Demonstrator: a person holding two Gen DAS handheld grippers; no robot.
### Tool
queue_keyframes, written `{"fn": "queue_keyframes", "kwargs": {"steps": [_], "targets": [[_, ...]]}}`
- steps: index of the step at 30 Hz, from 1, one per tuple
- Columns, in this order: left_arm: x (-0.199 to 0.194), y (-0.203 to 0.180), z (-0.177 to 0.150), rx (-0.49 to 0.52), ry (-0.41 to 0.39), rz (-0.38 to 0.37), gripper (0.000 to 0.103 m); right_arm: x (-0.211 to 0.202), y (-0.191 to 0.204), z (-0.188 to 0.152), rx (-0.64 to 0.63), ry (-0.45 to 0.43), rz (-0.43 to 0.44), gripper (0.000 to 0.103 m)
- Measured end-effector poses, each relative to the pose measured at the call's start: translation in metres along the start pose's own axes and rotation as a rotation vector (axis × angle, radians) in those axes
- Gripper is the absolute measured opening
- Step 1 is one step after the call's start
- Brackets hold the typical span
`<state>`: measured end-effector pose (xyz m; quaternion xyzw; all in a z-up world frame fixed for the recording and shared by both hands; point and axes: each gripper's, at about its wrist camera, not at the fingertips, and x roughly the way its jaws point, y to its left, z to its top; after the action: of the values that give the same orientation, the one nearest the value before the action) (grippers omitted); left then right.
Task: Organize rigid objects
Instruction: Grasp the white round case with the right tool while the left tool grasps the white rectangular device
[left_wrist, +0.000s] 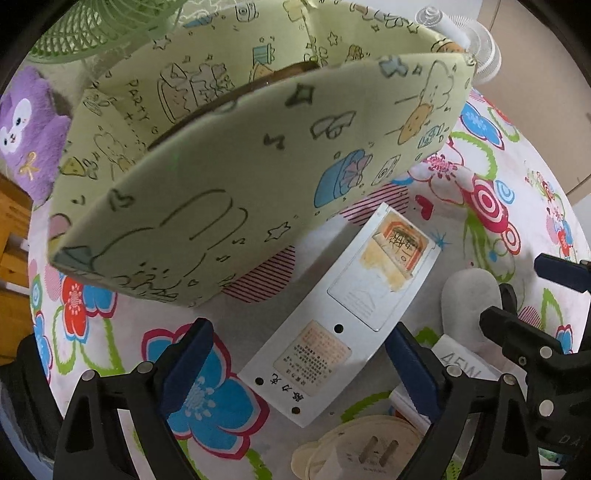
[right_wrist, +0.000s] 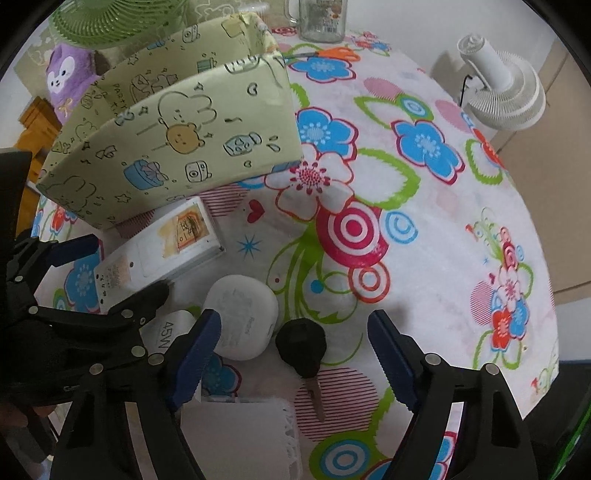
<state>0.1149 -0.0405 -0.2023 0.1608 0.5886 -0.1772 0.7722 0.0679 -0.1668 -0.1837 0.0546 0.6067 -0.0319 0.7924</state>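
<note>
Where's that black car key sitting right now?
In the right wrist view the black car key lies flat on the flowered tablecloth, between the open right tongs, just right of the white round case.

Pale-green cartoon-print box (right_wrist: 177, 136); floral tablecloth (right_wrist: 424, 258); seemingly black key (right_wrist: 301, 345).

The right gripper (right_wrist: 295, 354) stands open above the flowered tablecloth (right_wrist: 424, 229), and a black car key (right_wrist: 302, 345) lies between its blue fingers (right_wrist: 195, 358), touching neither. Just left of the key rests a white rounded case (right_wrist: 243, 317), and beyond that a white charger marked 45W (right_wrist: 168, 334). Farther from the key, a white remote (right_wrist: 162, 247) lies beside the green patterned box (right_wrist: 173, 147). The left gripper (right_wrist: 110, 273) reaches toward the remote, perhaps open.
</note>
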Motion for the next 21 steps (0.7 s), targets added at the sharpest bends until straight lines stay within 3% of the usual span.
{"fn": "queue_keyframes", "kwargs": {"steps": [7, 17, 19, 20, 21], "targets": [[0.003, -0.004, 0.004, 0.033, 0.007, 0.011, 0.094, 0.007, -0.002, 0.001, 0.053, 0.002, 0.051, 0.081], [-0.005, 0.011, -0.005, 0.096, 0.018, 0.030, 0.092, 0.020, 0.020, 0.012, -0.060, 0.011, 0.105, 0.074], [-0.005, 0.012, -0.005, 0.097, 0.021, 0.023, 0.091, 0.023, 0.026, 0.014, -0.080, 0.017, 0.121, 0.067], [-0.005, 0.013, -0.004, 0.103, 0.024, 0.030, 0.091, 0.026, 0.030, 0.015, -0.090, 0.027, 0.129, 0.055], [-0.004, 0.017, -0.005, 0.110, 0.022, 0.030, 0.091, 0.026, 0.032, 0.016, -0.089, 0.023, 0.123, 0.055]]}}
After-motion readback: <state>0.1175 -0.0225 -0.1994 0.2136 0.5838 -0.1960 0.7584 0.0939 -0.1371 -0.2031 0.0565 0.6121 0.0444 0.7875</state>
